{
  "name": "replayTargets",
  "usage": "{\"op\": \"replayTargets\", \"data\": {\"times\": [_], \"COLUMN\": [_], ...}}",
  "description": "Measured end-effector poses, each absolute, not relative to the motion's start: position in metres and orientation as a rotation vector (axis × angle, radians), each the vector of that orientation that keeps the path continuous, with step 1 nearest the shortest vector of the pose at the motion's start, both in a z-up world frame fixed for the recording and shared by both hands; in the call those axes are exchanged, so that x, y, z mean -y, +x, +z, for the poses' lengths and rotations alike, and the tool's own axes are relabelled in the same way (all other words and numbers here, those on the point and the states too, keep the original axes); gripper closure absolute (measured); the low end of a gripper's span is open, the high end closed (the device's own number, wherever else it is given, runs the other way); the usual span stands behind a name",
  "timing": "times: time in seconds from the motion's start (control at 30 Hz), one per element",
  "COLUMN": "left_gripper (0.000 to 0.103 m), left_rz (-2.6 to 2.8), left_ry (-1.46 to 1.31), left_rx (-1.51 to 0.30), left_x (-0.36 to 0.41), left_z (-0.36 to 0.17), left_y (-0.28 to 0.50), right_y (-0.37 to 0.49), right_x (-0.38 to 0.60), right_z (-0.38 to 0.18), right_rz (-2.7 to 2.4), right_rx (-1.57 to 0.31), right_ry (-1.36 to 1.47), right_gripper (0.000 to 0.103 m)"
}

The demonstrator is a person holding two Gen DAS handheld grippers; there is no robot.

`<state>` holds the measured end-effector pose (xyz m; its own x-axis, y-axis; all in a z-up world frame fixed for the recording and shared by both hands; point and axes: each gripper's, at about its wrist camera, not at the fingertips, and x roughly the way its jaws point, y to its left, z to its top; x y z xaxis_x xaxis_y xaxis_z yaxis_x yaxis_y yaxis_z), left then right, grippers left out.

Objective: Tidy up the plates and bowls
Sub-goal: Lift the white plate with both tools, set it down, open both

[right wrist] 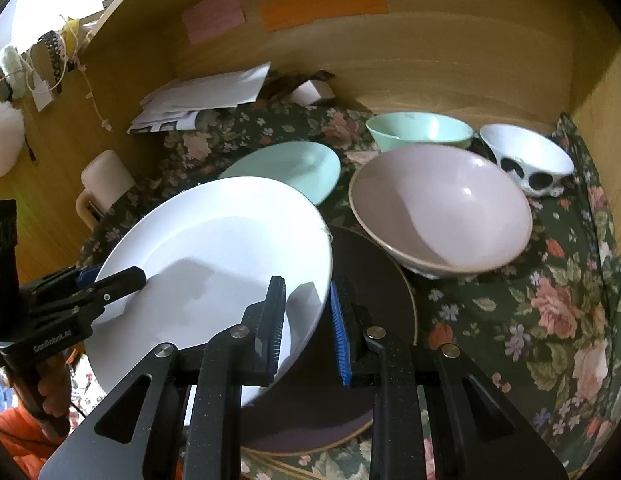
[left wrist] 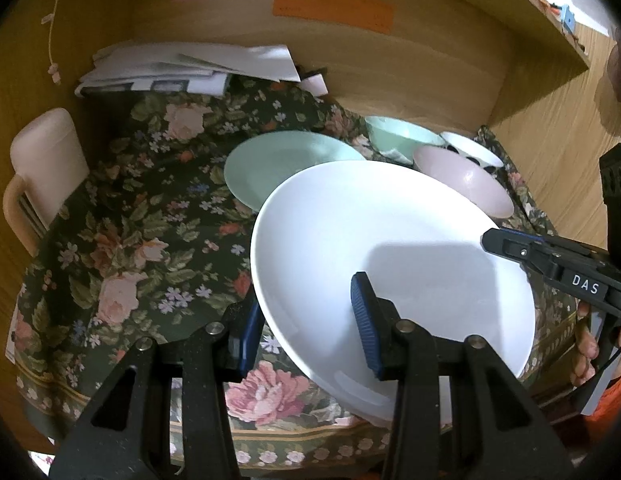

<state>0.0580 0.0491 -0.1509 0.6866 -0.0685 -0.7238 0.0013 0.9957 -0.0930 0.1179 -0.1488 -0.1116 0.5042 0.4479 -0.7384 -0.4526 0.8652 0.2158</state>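
Note:
A large white plate hangs tilted above the floral cloth, held at opposite rims by both grippers. My left gripper is shut on its near-left rim, one finger under and one on top. Gripping the other edge, my right gripper is also shut. A dark plate lies on the cloth below the right gripper. Behind are a pale green plate, a pink bowl, a green bowl and a white bowl with black spots.
The floral cloth covers a table set in a wooden alcove. A stack of papers lies at the back left. A pale pink mug stands at the left edge. A hand and an orange sleeve show at the right.

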Motion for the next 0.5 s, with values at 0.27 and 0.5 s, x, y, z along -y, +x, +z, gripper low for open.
{"op": "replayTargets", "data": {"times": [0.27,0.5], "left_gripper": [0.061,0.060], "left_rz": [-0.032,-0.038], "left_ry": [-0.086,-0.103], "left_rx": [-0.866,-0.897], "left_x": [-0.036,-0.027], "left_z": [-0.167,-0.181], "left_y": [0.063,0.068], "right_y": [0.121,0.123], "right_x": [0.163,0.174], "right_z": [-0.129,-0.135], "right_rz": [0.541,0.539], "right_rx": [-0.942,-0.975], "right_ry": [0.020,0.024], "right_gripper": [0.083,0.083]}}
